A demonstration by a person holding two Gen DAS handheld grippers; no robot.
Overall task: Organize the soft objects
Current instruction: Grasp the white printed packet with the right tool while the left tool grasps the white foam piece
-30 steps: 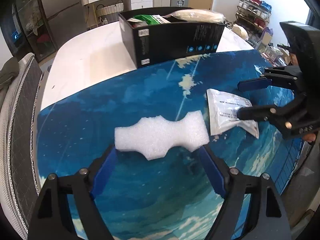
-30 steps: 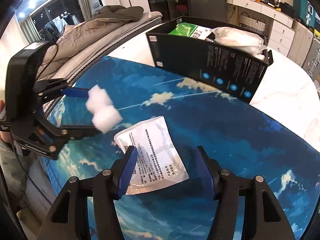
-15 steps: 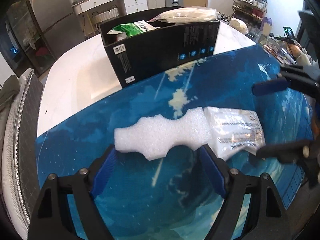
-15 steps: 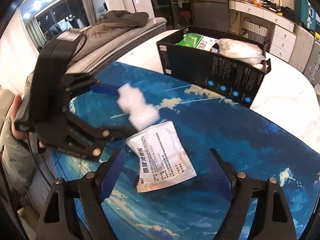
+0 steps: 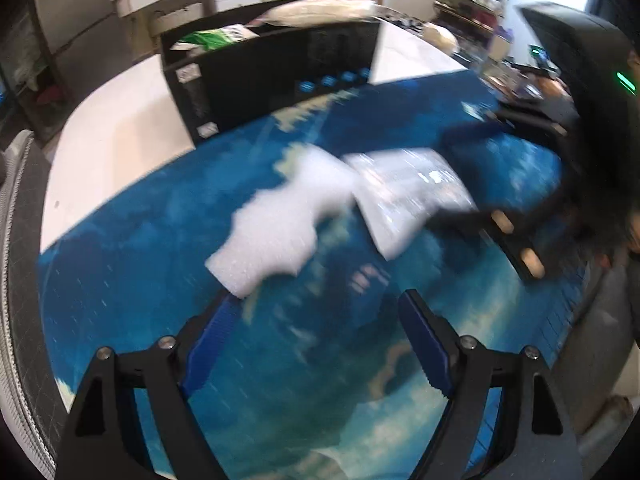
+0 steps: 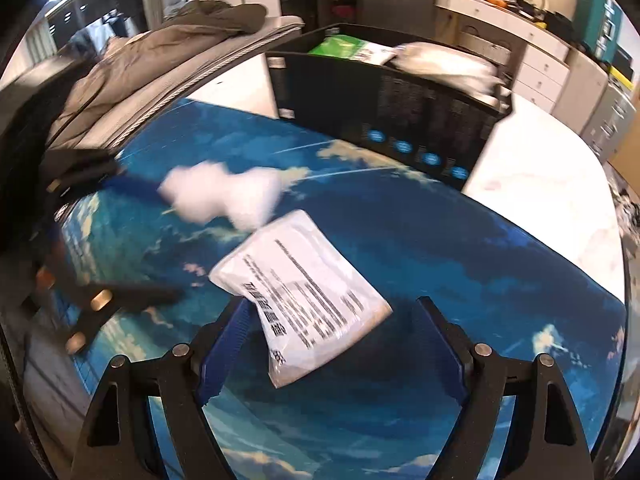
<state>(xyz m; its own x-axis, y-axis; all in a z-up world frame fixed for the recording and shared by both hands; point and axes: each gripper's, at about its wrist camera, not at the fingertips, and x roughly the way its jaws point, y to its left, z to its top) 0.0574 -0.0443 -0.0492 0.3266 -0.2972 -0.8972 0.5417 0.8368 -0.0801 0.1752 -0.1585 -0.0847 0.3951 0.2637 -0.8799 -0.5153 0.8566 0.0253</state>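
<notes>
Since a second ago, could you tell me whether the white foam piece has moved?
Yes. In the left wrist view, the foam piece has gone toward the black box and now meets the plastic packet.

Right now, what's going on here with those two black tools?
A person is tidying soft things with a tool in each hand. The left gripper has its fingers open, and a white foam piece sits tilted just ahead, by one fingertip. The right gripper is open around a white packet on the blue mat. A black box behind already holds other bags. The picture is blurred by motion.
</notes>
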